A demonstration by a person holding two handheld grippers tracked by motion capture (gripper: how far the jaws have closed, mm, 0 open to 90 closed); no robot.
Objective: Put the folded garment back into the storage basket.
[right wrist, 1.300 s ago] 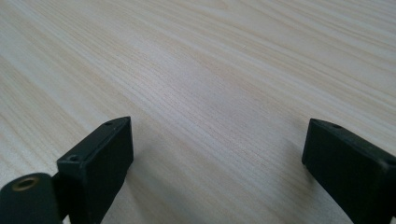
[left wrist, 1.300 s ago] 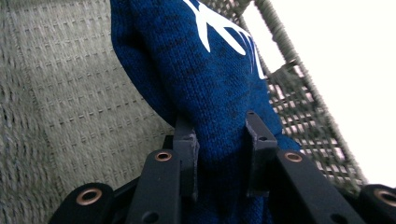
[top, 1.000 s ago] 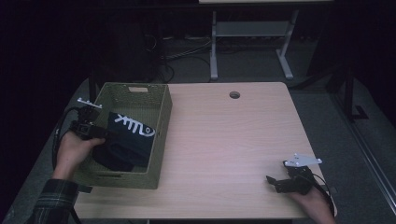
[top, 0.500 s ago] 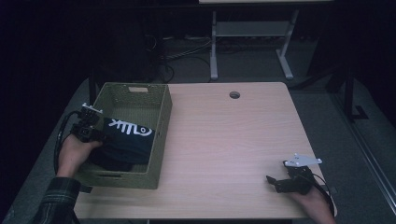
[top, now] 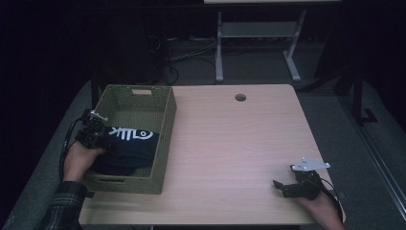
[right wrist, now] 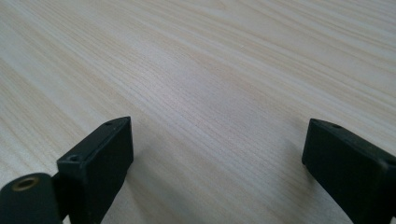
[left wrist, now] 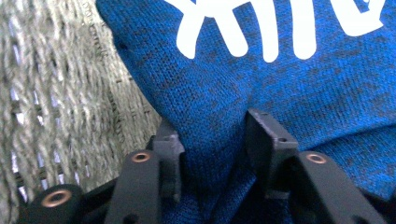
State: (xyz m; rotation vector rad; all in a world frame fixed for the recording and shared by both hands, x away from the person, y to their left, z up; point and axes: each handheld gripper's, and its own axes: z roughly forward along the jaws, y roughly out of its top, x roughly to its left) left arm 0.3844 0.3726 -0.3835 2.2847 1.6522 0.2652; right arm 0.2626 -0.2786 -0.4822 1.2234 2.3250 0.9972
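Our left claw [left wrist: 212, 140] has just been opening; its jaws stand apart with a fold of the blue shirt [left wrist: 280, 93] between them, so we judge it released. The shirt now lies lower in the basket [top: 165, 139], at nine o'clock. Our right claw [top: 287, 187], jaws wide, rests empty at five o'clock.

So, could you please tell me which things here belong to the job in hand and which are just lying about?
Part of the job:
- blue garment with white print, lying in the basket
- green woven basket
- left claw, jaws just opening, a fold of cloth between them

Just there:
- right claw, open over the bare wooden table
- cable hole in the table
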